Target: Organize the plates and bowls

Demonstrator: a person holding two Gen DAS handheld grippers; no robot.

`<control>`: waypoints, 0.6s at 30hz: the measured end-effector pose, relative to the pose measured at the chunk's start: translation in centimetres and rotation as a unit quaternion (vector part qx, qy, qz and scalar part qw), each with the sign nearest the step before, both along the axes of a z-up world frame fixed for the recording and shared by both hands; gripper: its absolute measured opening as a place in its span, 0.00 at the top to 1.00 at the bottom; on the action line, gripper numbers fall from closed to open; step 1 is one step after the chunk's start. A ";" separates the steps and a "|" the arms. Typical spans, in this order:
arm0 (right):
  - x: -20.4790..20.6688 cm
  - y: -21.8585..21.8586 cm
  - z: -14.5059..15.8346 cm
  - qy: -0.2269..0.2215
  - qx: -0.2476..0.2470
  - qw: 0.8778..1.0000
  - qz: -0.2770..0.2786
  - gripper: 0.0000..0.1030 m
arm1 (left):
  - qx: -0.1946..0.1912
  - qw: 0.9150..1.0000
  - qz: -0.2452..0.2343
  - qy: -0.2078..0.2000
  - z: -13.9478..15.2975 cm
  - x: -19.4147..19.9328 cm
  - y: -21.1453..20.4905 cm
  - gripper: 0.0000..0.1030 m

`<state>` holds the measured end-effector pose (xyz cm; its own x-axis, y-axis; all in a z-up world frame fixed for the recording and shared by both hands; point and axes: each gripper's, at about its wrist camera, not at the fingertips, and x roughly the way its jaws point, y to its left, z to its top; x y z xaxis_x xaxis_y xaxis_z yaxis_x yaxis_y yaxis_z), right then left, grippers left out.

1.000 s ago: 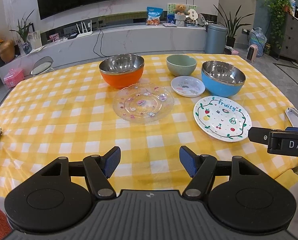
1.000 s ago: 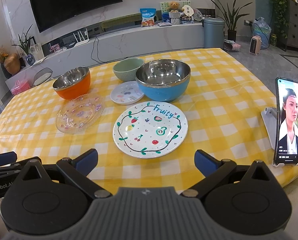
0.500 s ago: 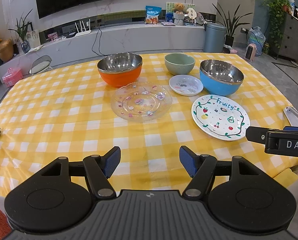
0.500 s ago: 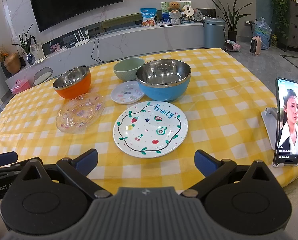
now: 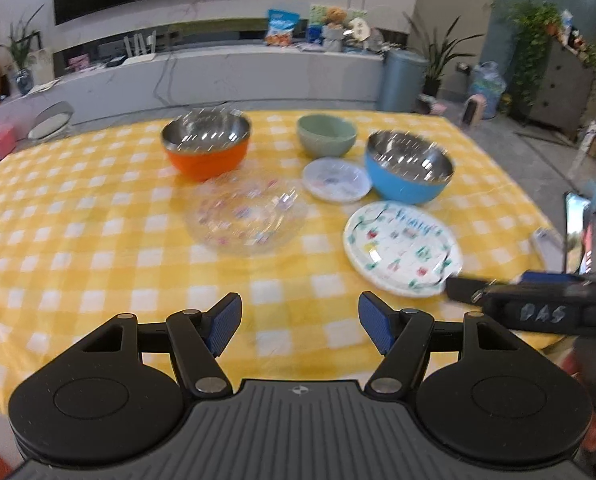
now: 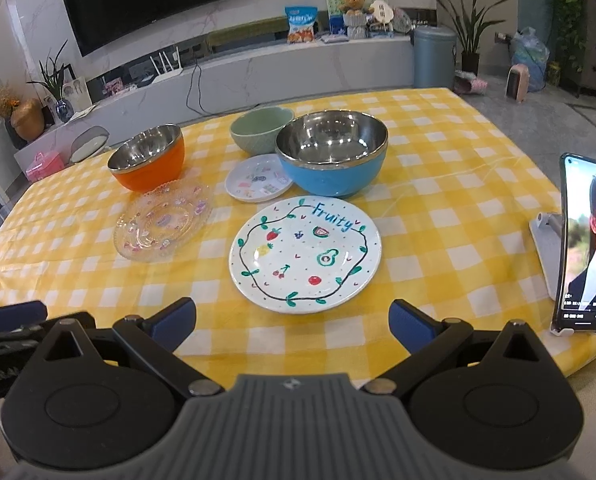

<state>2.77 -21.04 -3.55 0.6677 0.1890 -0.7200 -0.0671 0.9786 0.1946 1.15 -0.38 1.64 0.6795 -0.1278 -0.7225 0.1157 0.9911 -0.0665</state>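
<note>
On the yellow checked tablecloth point(image 6: 438, 208) lie a white "Fruity" plate point(image 6: 304, 254) point(image 5: 402, 250), a clear glass plate point(image 6: 162, 226) point(image 5: 246, 218) and a small white plate point(image 6: 258, 178) point(image 5: 336, 180). Behind them stand an orange steel-lined bowl point(image 6: 148, 158) point(image 5: 206, 146), a green bowl point(image 6: 260, 128) point(image 5: 326, 134) and a blue steel-lined bowl point(image 6: 332, 152) point(image 5: 408, 166). My left gripper point(image 5: 300, 328) is open over the near cloth, short of the glass plate. My right gripper point(image 6: 292, 322) is open just before the Fruity plate, with nothing between its fingers.
A phone point(image 6: 586, 244) on a stand sits at the table's right edge, screen lit. The right gripper's body point(image 5: 538, 308) shows at the right of the left wrist view. A low TV cabinet point(image 6: 258, 68) and a bin point(image 6: 434, 56) stand beyond the table.
The left gripper's view has shifted and blurred, with the dishes sitting a little lower and closer. The right gripper has barely moved. Both stay open and the dishes have not moved.
</note>
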 end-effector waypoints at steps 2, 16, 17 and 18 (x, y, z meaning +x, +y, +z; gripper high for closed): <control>1.1 -0.1 0.3 0.018 0.006 1.000 0.017 0.03 | -0.002 1.000 -0.003 -0.003 0.7 0.9 -0.3 0.24; 10.7 -4.2 -0.3 0.032 0.020 0.999 0.018 0.32 | -0.162 0.985 0.036 0.053 -1.5 9.8 -1.9 0.43; 10.9 -4.5 -0.8 0.037 0.021 0.999 0.017 0.36 | -0.160 0.985 0.037 0.059 -2.2 10.3 -2.2 0.46; 11.1 -4.9 -1.4 0.045 0.021 0.999 0.016 0.38 | -0.158 0.985 0.039 0.064 -2.9 10.7 -2.5 0.48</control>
<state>13.84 -25.90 -4.91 0.5936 0.2413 -0.7677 -0.0794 0.9669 0.2425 11.84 -2.91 -1.28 0.6028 -0.3108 -0.7349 0.0112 0.9243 -0.3816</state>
